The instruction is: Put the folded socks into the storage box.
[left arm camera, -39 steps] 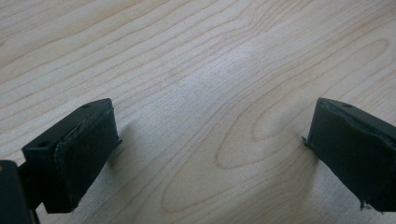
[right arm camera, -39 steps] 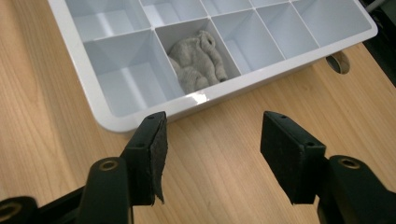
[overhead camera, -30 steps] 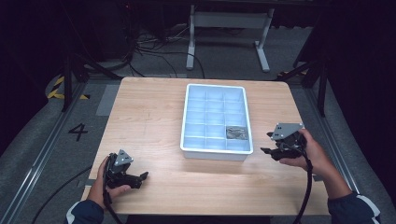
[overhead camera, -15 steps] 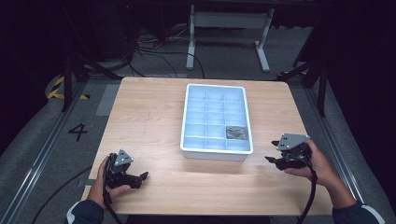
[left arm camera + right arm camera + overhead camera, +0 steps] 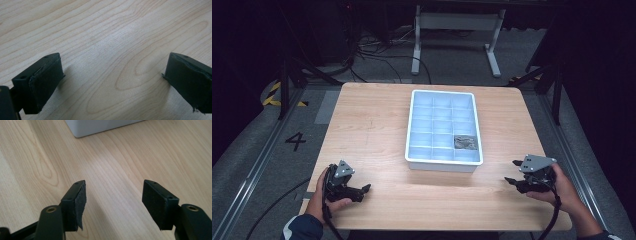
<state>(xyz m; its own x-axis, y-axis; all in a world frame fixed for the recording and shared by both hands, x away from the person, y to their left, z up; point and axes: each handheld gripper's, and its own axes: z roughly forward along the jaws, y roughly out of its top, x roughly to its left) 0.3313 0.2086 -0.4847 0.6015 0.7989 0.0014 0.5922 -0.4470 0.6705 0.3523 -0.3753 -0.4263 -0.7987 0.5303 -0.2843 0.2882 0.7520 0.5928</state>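
A white compartment tray [image 5: 443, 165] stands in the middle of the wooden table [image 5: 372, 125]. One right-hand cell near its front holds a small dark grey item [image 5: 465, 142]. My left gripper [image 5: 364, 189] rests at the table's front left in a hand, its jaws wide apart over bare wood [image 5: 113, 62]. My right gripper [image 5: 511, 171] sits low at the front right, pointing left toward the tray's near right corner [image 5: 100, 126]. Its jaws [image 5: 115, 187] have just been opening and stand open, with nothing between them.
Dark floor surrounds the table, with cables [image 5: 377, 55] and a metal stand [image 5: 457, 30] behind it. A marking "4" [image 5: 295, 141] is on the floor at the left. Bare wood lies between the tray and each gripper.
The right hand has moved from beside the tray's right side toward the table's front edge and lower, and its jaws look a little wider apart. The left hand has stayed put.
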